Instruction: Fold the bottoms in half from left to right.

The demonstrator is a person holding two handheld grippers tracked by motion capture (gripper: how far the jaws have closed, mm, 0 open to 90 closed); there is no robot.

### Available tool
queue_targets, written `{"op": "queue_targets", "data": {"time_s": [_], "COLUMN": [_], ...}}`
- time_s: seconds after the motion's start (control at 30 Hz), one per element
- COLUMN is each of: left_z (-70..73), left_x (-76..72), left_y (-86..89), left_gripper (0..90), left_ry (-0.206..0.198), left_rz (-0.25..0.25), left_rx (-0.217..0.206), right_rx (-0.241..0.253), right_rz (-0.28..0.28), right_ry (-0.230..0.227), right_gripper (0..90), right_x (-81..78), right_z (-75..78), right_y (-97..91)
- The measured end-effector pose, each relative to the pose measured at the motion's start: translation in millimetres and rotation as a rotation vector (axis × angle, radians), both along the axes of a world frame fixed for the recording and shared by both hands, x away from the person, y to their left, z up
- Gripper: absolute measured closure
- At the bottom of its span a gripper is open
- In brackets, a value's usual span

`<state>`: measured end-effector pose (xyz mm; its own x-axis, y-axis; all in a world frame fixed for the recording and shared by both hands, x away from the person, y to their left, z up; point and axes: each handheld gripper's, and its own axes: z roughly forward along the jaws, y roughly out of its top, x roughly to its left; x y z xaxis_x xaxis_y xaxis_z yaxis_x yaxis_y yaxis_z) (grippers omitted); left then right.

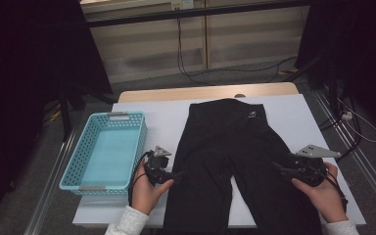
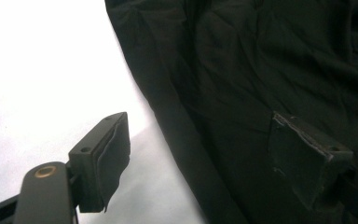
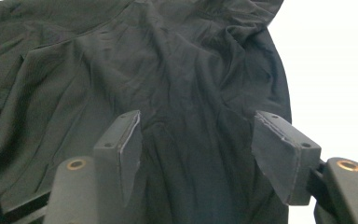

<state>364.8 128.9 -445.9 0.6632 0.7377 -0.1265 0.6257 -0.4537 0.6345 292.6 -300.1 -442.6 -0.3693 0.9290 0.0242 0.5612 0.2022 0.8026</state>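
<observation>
Nearest to us, our two sleeves come in from the bottom edge of the high view, each hand wrapped round a gripper. Our left gripper (image 1: 178, 175) sits at the outer edge of the left trouser leg, its tongs standing apart; in the left gripper view one pad hangs over the white table cover (image 2: 37, 70) and the other over the dark cloth, with the edge of the leg running between them and neither pad pressing on it. Our right gripper (image 1: 277, 168) rests at the outer edge of the right leg, its tongs also apart, and in the right gripper view the black fabric lies loosely between the two pads without being pinched. The black trousers (image 1: 230, 147) lie flat in the middle of the table, legs pointing toward us and hanging off the near edge, the waistband at the far side with a small pale mark near it. Just left of our left hand (image 1: 144, 193) stands a turquoise basket (image 1: 73, 169), apart from the trousers. Beyond the table, cables trail across the floor.
</observation>
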Motion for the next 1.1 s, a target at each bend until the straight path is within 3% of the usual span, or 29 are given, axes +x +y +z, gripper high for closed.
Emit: {"op": "queue_targets", "data": {"time_s": [0.2, 0.37, 0.57, 0.8, 0.9, 1.1], "left_z": [-5.2, -6.9, -10.1, -7.4, -5.9, -4.9], "left_x": [-2.3, -5.9, -12.1, -15.0, -18.4, -20.8], "left_y": [-2.8, -5.5, -9.8, -8.2, -10.4, -12.2], "left_gripper": [19.0, 18.7, 18.7, 33.4, 44.2, 52.3], "left_ry": [0.014, -0.009, -0.045, -0.036, -0.032, -0.024], "left_rz": [0.006, 0.015, 0.052, 0.066, 0.065, 0.060], "left_rx": [0.018, 0.068, 0.085, 0.076, 0.069, 0.060], "right_rx": [0.000, 0.002, 0.014, 0.030, 0.048, 0.064], "right_rz": [0.013, 0.020, 0.036, 0.029, 0.024, 0.008], "right_ry": [-0.002, -0.001, -0.005, -0.015, -0.012, -0.005], "right_gripper": [33.5, 33.5, 33.5, 33.5, 33.2, 30.3], "right_x": [0.6, 3.1, 4.9, 5.4, 8.0, 14.3], "right_z": [0.7, 0.6, 2.5, 4.2, 3.0, 0.5], "right_y": [3.4, 6.6, 10.0, 6.6, 4.6, 3.7]}}
